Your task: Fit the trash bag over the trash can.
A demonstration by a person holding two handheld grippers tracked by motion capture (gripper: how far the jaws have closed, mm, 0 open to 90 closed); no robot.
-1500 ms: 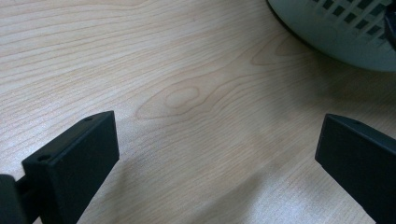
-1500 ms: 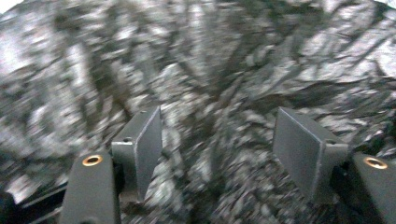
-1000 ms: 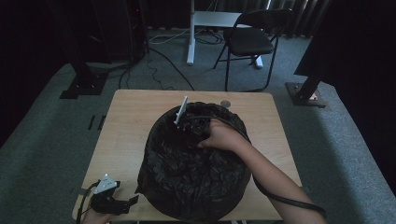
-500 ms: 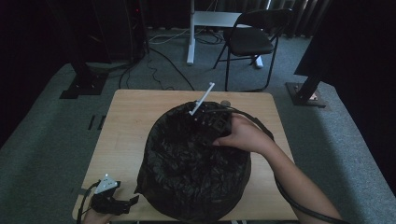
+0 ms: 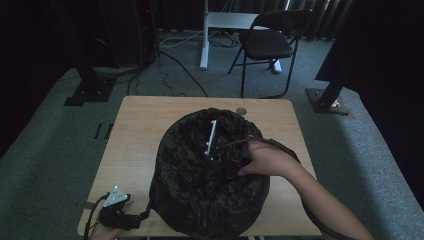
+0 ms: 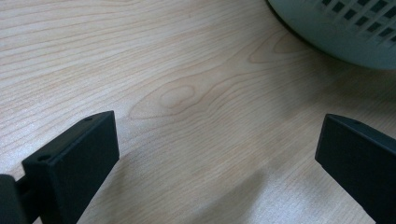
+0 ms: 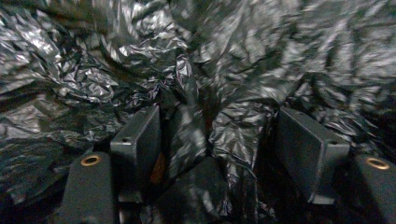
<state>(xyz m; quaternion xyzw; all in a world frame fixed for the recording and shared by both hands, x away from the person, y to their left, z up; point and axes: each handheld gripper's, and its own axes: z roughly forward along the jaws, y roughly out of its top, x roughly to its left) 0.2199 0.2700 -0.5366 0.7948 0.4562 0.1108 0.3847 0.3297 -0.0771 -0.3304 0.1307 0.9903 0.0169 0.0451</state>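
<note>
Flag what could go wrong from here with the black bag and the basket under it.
Two risks. The right tongs stand open with crinkled black bag film bunched between the jaws; closing here may pinch only a loose fold, which could slip or tear. The left tongs rest open on the table beside the white basket, not holding it, so a pull on the bag might drag or tip it.

A light wooden table (image 5: 135, 130) fills the frame's centre, carrying a black-bagged basket (image 5: 200, 200) at lower centre, a small round thing (image 5: 241, 111) near the upper edge, and the left gripper (image 5: 117, 212) at lower left.
</note>
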